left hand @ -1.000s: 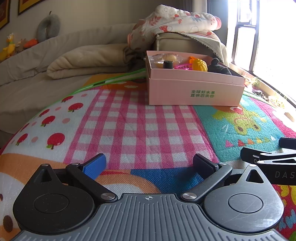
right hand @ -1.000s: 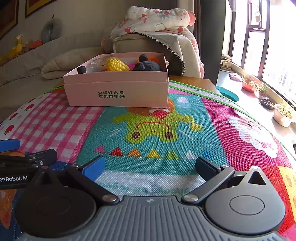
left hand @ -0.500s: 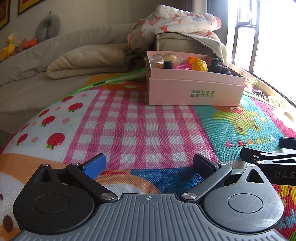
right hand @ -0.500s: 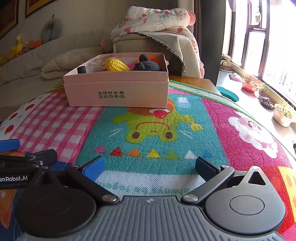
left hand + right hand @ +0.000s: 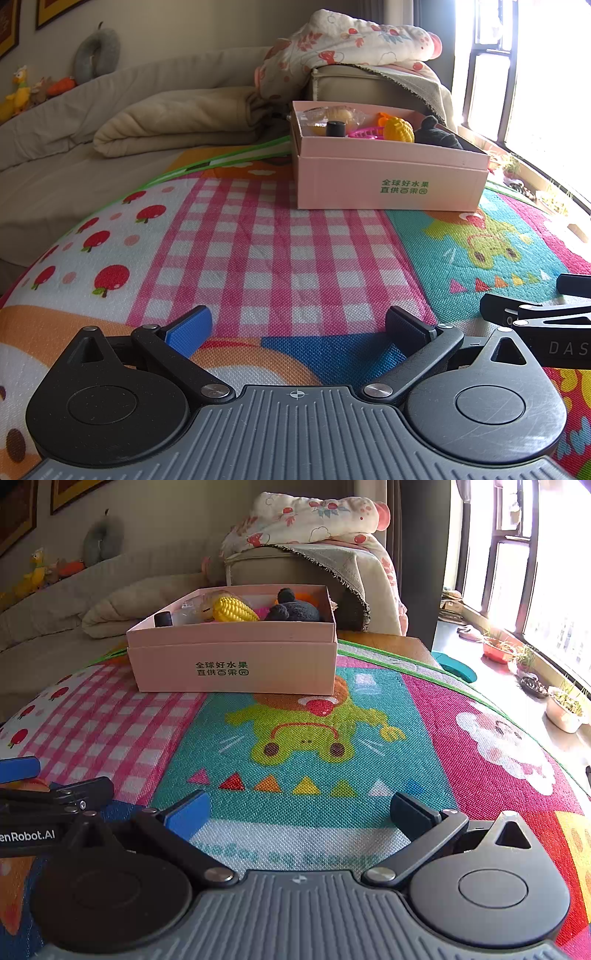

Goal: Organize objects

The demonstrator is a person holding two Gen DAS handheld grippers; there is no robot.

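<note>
The pink cardboard box with green printed characters (image 5: 388,177) stands well ahead of both grippers on the colourful woven play mat (image 5: 280,258), open at the top and filled with small objects. The left gripper (image 5: 297,325) sits low over the mat with its 2 fingers spread wide and nothing between them; under the gap lie pink-and-white checks and a blue patch. Just beside it to the right, part of the right gripper shows at the edge of the left wrist view. The right gripper (image 5: 299,810) is likewise spread wide and empty, low over the teal panel with the green frog print (image 5: 306,731), a row of small coloured triangles just ahead of its fingers. From the left gripper the box lies ahead and to the right; from the right gripper it lies ahead and slightly to the left. Inside the box a yellow toy corn cob (image 5: 234,609) lies beside a dark plush toy (image 5: 293,609), with a small black cylindrical cap (image 5: 335,128) toward the left end. Beyond the box sits a beige cushion draped with a floral blanket (image 5: 351,40), and a folded beige quilt (image 5: 177,122) lies farther left.
</note>
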